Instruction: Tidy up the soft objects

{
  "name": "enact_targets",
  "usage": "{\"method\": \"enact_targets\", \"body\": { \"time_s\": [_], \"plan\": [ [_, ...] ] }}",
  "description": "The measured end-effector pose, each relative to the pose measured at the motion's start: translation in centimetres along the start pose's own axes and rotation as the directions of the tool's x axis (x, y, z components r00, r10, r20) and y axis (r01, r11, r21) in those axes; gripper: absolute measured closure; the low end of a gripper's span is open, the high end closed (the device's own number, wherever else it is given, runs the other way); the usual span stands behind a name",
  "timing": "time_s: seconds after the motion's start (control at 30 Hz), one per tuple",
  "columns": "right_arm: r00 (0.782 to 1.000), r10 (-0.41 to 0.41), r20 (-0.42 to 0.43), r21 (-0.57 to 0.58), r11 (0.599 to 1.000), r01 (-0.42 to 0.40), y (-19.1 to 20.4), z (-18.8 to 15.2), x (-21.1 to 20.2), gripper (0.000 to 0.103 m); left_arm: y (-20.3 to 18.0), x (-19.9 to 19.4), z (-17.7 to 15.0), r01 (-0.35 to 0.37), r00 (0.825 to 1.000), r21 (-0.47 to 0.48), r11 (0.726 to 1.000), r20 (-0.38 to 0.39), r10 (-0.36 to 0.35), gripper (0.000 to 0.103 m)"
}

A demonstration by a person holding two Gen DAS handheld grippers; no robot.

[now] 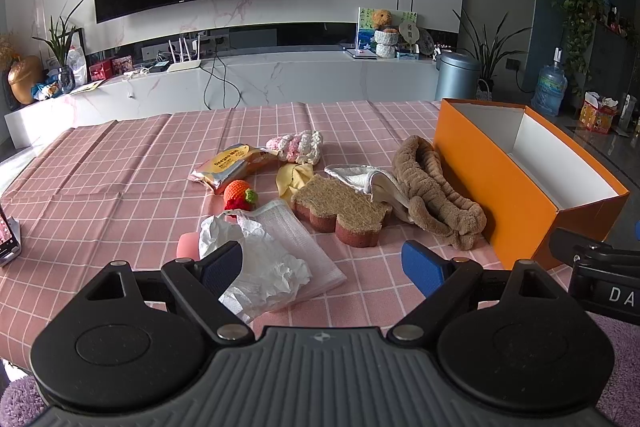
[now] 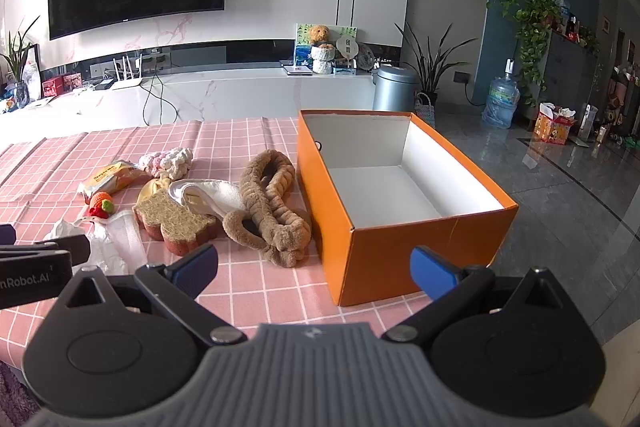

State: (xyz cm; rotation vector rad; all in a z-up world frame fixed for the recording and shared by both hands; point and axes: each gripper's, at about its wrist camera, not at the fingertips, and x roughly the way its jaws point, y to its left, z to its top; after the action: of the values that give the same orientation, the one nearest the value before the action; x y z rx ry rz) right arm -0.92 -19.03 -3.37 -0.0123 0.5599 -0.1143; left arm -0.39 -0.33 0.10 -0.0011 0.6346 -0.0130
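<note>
Jaws of left gripper (image 1: 322, 263) and right gripper (image 2: 314, 269) both released, empty; nothing boxed yet; next: grasp brown headband (image 2: 266, 205) mid-frame, drop into orange box (image 2: 400, 255) at right

Table covered by a pink checked cloth (image 1: 120, 163). Landmark: orange box (image 2: 384, 255), open, at the cloth's right edge. Just left of the box lies a brown headband (image 2: 266, 203); further left, a white towel (image 2: 216, 193), a sponge (image 1: 340, 213), a crumpled tissue (image 1: 256, 259), a knitted strawberry (image 1: 239, 195) and a snack packet (image 1: 228, 167).
</note>
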Motion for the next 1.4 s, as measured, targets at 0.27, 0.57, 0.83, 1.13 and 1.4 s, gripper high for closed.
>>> {"method": "enact_targets", "body": {
  "time_s": [0.27,0.57,0.83,1.13,1.4],
  "plan": [
    [1.0,0.004,0.001,-0.008,1.0,-0.004,0.3,-0.1,0.2,0.002,0.1,0.1,0.0,0.0,1.0,-0.002,1.0,-0.002,0.0,0.0],
    [1.0,0.005,0.001,-0.005,1.0,-0.005,0.2,-0.1,0.1,0.002,0.3,0.1,0.1,0.0,1.0,-0.001,1.0,-0.002,0.0,0.0],
    [1.0,0.005,0.002,-0.008,1.0,-0.005,0.3,-0.3,0.3,0.002,0.6,0.1,0.0,0.0,1.0,-0.002,1.0,-0.001,0.0,0.0],
    [1.0,0.008,0.002,-0.014,1.0,-0.008,0.7,0.0,0.0,0.002,0.2,-0.3,0.3,-0.004,1.0,0.001,1.0,0.003,0.004,0.0],
    [1.0,0.014,0.0,-0.014,1.0,-0.014,0.7,-0.2,-0.2,0.002,0.5,-0.7,0.9,-0.01,1.0,0.007,1.0,0.012,0.01,0.0]
  ]
}}
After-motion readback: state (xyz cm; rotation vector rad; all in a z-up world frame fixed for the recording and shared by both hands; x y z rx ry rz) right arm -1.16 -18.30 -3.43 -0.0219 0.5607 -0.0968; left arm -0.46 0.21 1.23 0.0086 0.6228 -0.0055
